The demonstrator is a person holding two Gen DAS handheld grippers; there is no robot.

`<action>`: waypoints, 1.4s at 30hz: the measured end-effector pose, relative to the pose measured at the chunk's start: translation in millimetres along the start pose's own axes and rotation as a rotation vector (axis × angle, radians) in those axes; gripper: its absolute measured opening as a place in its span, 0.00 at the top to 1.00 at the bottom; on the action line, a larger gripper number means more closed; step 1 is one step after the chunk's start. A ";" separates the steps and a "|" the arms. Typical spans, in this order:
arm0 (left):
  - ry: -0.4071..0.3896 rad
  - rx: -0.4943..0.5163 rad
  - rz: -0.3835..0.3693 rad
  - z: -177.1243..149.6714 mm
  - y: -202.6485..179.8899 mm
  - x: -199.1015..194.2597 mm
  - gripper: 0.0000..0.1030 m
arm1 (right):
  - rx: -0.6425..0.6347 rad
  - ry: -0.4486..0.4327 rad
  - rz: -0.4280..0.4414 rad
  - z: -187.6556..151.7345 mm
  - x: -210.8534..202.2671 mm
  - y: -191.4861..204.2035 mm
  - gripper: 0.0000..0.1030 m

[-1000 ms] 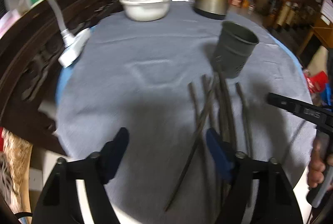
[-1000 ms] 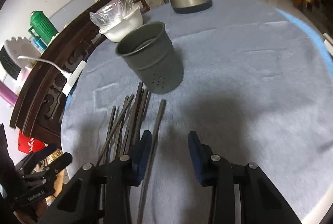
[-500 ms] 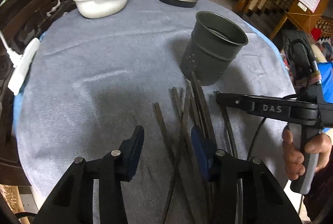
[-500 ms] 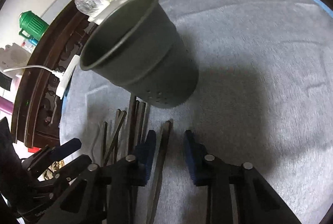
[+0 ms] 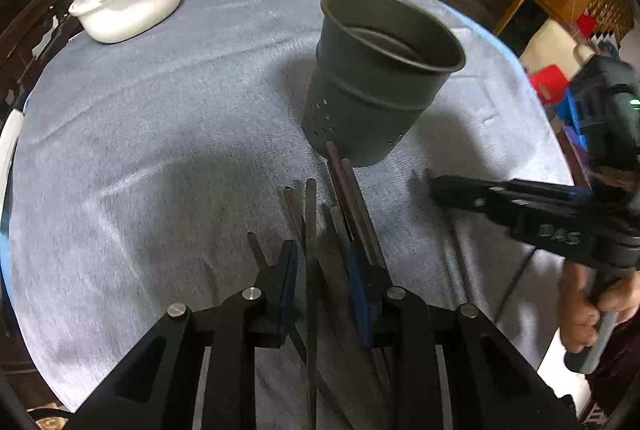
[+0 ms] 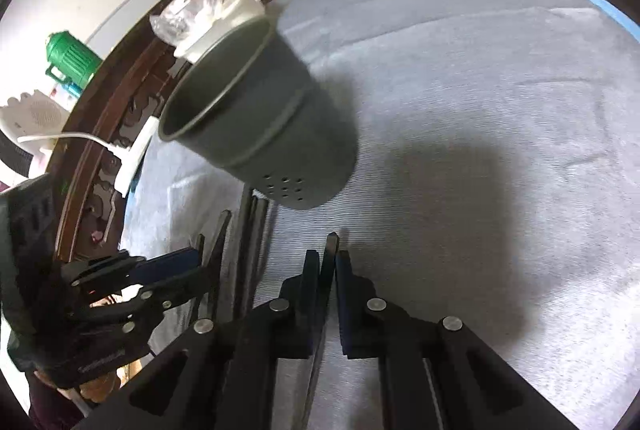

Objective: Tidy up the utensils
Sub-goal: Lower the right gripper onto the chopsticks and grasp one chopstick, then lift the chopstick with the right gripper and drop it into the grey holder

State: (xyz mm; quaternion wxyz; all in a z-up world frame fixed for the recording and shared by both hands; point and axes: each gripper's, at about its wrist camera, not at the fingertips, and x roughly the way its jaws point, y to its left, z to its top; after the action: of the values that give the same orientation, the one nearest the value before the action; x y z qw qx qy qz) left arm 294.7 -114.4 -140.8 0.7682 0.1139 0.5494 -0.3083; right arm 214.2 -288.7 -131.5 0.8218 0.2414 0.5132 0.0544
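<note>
While left hand-held gripper (image 5: pixel 322 262) closes around chopsticks (image 5: pixel 352 198), right hand-held gripper (image 6: pixel 327 264) clamps 1 chopstick (image 6: pixel 330 250).

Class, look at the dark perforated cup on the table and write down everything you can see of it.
The cup is a dark grey-green holder, seemingly metal, tapering toward its base. It has a rolled rim, a ridge round the middle and small drain holes low on the wall. It stands upright and looks empty on the grey tablecloth. The tips of the chopsticks lie at its foot; whether they touch is unclear. Neither set of tongs touches it.
</note>
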 end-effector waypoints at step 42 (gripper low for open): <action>-0.051 -0.144 -0.166 -0.6 36.4 -24.0 0.93 | -0.057 -0.017 0.056 1.2 -50.2 18.1 0.90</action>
State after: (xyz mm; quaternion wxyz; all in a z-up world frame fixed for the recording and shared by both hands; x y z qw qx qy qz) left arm 311.2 -77.2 -125.0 0.7600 0.0046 0.5579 -0.3334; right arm 194.6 -290.2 -81.8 0.8308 0.2327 0.4975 0.0898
